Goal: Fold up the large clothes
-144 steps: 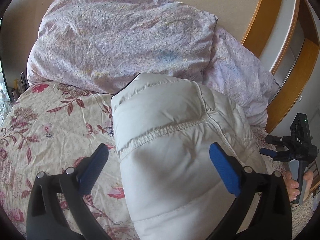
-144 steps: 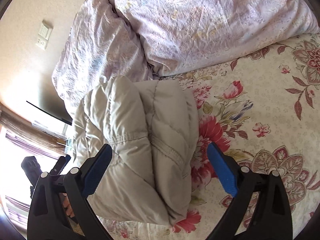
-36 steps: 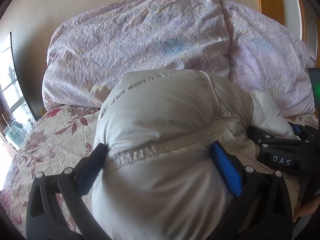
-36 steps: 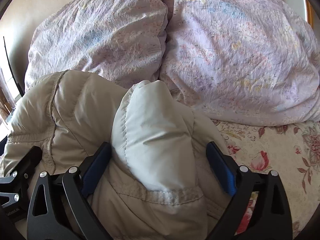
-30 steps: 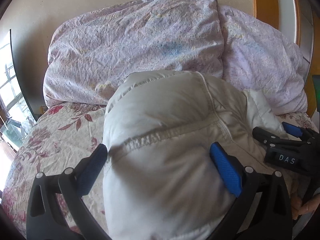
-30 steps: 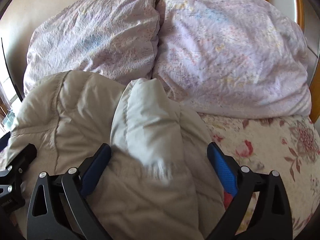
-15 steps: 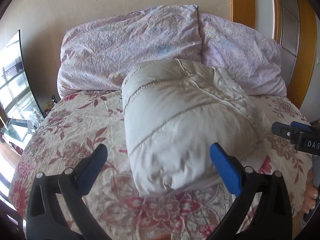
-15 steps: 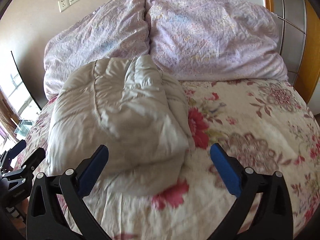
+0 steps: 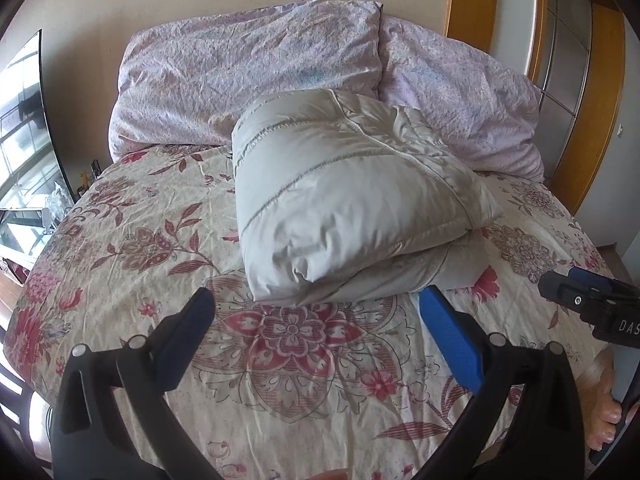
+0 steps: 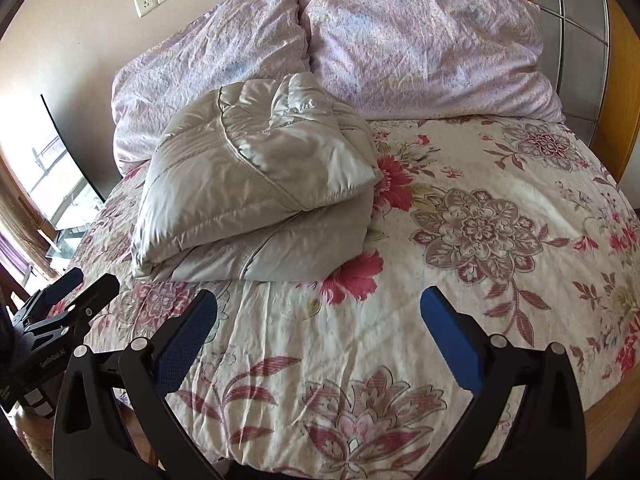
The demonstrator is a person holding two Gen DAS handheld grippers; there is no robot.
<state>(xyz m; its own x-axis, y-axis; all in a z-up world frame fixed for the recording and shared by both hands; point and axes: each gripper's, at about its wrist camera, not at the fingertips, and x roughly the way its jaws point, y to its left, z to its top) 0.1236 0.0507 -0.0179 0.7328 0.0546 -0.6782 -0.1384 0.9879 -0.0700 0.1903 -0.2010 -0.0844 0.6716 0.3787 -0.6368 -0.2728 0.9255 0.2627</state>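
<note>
The white letters "DAS" can be read on the black body of the right gripper (image 9: 576, 286), at the right edge of the left wrist view. Small white print on the left gripper (image 10: 86, 286) is too blurred to read.

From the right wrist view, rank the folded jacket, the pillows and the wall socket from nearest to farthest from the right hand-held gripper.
1. Folded jacket: ahead and left of the right hand-held gripper, on the bedspread.
2. Pillows: behind the jacket, at the bedhead.
3. Wall socket: on the wall, upper left.
</note>
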